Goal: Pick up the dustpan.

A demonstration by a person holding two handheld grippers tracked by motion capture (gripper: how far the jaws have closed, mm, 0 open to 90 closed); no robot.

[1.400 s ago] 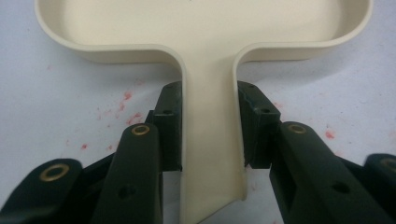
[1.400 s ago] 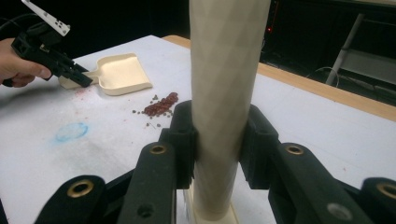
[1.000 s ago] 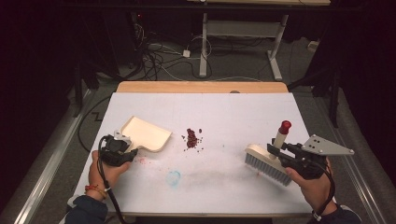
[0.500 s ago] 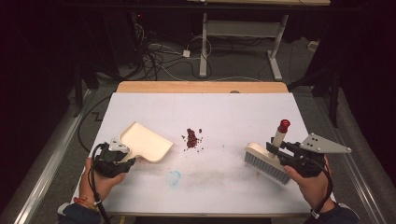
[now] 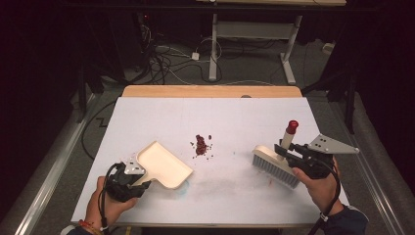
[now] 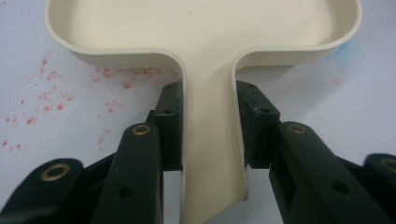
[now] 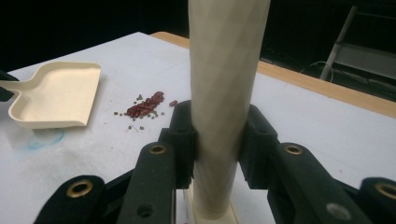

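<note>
A cream dustpan [image 5: 164,165] lies on the white table [image 5: 210,112] at the front left, its open edge turned toward a small heap of red beans [image 5: 200,145]. My left gripper [image 5: 131,180] is shut on the dustpan's flat handle [image 6: 210,140], one pad [image 6: 170,126] pressing on each side. At the front right my right gripper [image 5: 292,155] is shut on the cream handle [image 7: 224,93] of a hand brush [image 5: 275,165] with a red tip [image 5: 292,125]. The bristles rest on the table. From the right gripper view the beans [image 7: 145,108] lie between brush and dustpan [image 7: 56,93].
Faint red stains [image 6: 51,95] and a blue mark [image 7: 44,138] spot the table near the dustpan. A wooden strip [image 5: 210,91] runs along the far edge. Cables [image 5: 166,58] and a desk frame [image 5: 254,34] stand on the dark floor beyond.
My left gripper has carried the dustpan rightward and toward the front edge, closer to the beans. The right gripper and brush have stayed where they were.
</note>
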